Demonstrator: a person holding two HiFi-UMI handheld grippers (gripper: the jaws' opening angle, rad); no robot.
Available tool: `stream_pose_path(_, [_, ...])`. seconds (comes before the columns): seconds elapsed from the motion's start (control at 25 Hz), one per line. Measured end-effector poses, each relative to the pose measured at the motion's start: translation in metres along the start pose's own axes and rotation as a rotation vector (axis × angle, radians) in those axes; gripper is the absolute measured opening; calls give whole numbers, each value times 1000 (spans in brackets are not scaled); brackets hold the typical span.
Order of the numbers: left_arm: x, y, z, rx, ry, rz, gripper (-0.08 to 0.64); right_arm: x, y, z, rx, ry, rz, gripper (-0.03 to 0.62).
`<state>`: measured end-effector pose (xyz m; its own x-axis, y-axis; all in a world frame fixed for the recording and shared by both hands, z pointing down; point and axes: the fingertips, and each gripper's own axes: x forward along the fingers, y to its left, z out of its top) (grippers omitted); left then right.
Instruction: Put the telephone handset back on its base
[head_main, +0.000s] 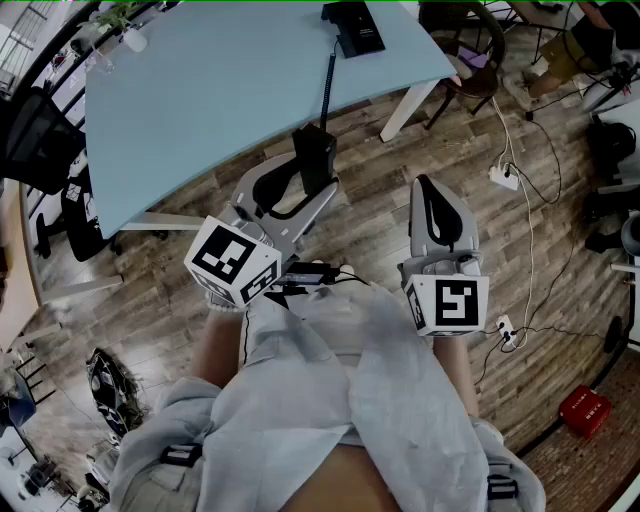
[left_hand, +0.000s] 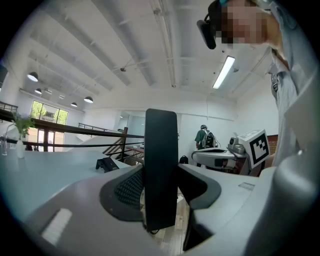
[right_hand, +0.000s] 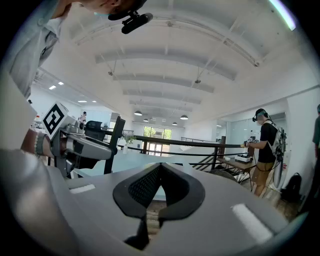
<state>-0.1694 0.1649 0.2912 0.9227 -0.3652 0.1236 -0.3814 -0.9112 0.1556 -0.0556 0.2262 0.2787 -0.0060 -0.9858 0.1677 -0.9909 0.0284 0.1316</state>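
1. The left gripper (head_main: 306, 178) is clamped on the black telephone handset (head_main: 314, 148). The handset stands upright between its jaws, with a pad pressed against each side.
2. In the left gripper view the handset fills the gap between the jaws as a dark vertical slab. Its top rises well above the jaw tips and its lower end reaches below the pads.
3. A dark cord (head_main: 328, 85) runs from the handset's far end, away from the gripper, across the pale blue table (head_main: 200, 100) to the telephone base (head_main: 353, 28).
4. The base sits near the table's far edge, well ahead of the left gripper. The handset is well apart from it, held in the air over the wooden floor (head_main: 370, 200), just short of the table's near edge.
5. The right gripper (head_main: 429, 190) has its jaws brought together at the tips, with nothing between them.
6. It is held to the right of the left gripper, near it but not touching and about level with it. The handset is off to its left.
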Motion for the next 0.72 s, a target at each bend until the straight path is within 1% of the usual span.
stream_pose_path(0.44, [3, 0, -1, -1, 4, 11, 210, 0, -3, -2, 4, 2, 6, 6])
stream_pose_path(0.72, [5, -9, 1, 7, 0, 23, 210, -7, -11, -2, 47, -22, 6, 6])
